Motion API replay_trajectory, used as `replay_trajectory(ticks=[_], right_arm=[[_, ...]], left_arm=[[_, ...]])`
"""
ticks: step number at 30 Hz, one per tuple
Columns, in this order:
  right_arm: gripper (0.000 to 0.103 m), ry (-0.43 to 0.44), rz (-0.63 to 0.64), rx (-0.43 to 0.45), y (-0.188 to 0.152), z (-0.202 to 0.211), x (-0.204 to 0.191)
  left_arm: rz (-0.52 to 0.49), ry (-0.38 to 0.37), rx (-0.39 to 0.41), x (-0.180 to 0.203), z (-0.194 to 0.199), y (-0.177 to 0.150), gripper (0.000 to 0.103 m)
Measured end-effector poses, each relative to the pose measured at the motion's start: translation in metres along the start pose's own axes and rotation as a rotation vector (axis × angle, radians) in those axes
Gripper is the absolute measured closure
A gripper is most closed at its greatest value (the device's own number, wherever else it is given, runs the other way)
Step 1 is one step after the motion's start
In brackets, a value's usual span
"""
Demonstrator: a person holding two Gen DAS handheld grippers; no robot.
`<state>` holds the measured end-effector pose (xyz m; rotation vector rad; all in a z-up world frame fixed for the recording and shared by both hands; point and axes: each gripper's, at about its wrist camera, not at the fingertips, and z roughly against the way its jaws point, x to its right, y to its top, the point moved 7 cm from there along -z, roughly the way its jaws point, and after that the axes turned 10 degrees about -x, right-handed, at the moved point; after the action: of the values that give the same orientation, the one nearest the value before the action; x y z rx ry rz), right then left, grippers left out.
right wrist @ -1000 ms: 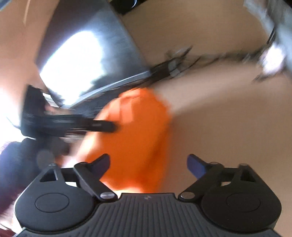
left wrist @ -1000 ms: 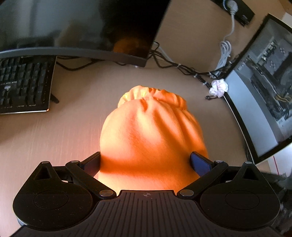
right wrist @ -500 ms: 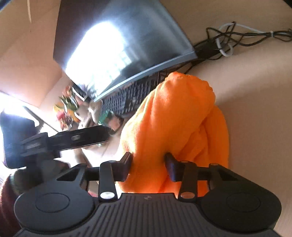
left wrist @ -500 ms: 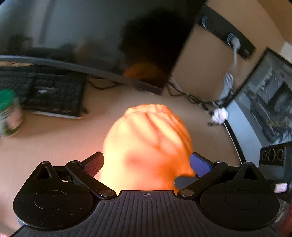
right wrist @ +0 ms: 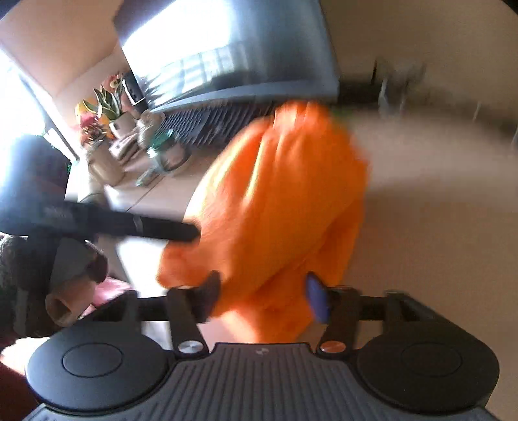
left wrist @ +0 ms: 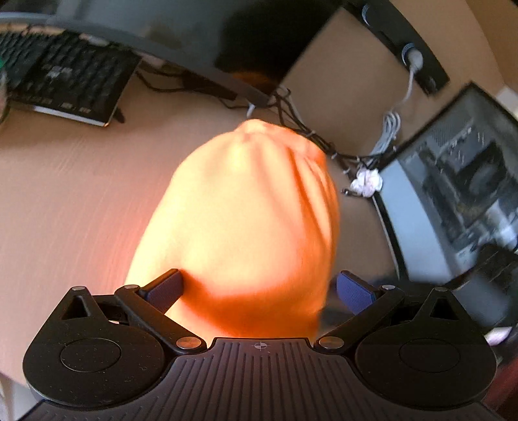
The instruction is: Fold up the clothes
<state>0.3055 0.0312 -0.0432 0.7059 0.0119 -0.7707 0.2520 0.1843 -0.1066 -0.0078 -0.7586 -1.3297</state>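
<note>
An orange garment (left wrist: 246,210) is bunched into a tall lump on the tan desk (left wrist: 64,200). My left gripper (left wrist: 259,285) stands wide open around its near end. The left pad touches the cloth and the right pad stands a little clear of it. In the right wrist view the same orange garment (right wrist: 285,194) hangs blurred between the fingers of my right gripper (right wrist: 264,291), whose jaws are opening. The left gripper's finger (right wrist: 155,226) reaches into the cloth from the left, with a hand (right wrist: 71,291) behind it.
A black keyboard (left wrist: 64,74) and a monitor (left wrist: 162,29) stand at the back left. Cables (left wrist: 301,129), a white cloth knot (left wrist: 367,183) and a glass-sided computer case (left wrist: 453,194) are to the right. Jars and potted plants (right wrist: 106,129) crowd the desk's far left.
My right gripper pinched the orange cloth half a second ago and its jaws now stand wider. Both views have swung and blurred, and the garment bundle looks taller and narrower.
</note>
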Motion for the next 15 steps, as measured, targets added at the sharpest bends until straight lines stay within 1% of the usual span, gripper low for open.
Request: replay_trajectory(ticks=[1,3,4,5,8,11,12,13,15], right_arm=[[0.030,-0.056,0.035,0.038,0.010,0.011,0.003],[0.023,-0.120,0.064,0.094,0.035,0.016,0.005],[0.016,-0.147,0.074,0.119,0.050,0.015,0.005],[0.012,-0.179,0.092,0.134,0.062,0.007,0.005],[0.010,-0.278,0.153,0.169,0.095,-0.021,0.004],[0.010,-0.383,0.228,0.090,0.099,-0.063,0.013],[0.010,-0.433,0.265,0.067,0.093,-0.073,0.018],[0.010,-0.463,0.287,0.053,0.086,-0.076,0.023],[0.010,-0.451,0.205,0.041,0.068,-0.070,0.038]], left_arm=[[-0.010,0.004,-0.006,0.001,-0.003,-0.001,0.000],[-0.028,0.012,-0.019,0.002,-0.009,-0.002,0.000],[-0.045,0.019,-0.025,0.004,-0.011,-0.005,0.000],[-0.062,0.027,-0.030,0.006,-0.014,-0.008,0.000],[-0.150,0.078,-0.035,0.015,-0.019,-0.018,0.000],[-0.197,0.113,-0.032,0.020,-0.020,-0.019,0.000],[-0.207,0.116,-0.025,0.021,-0.019,-0.017,0.000],[-0.209,0.112,-0.023,0.021,-0.018,-0.016,0.000],[-0.212,0.111,-0.023,0.021,-0.017,-0.014,0.000]])
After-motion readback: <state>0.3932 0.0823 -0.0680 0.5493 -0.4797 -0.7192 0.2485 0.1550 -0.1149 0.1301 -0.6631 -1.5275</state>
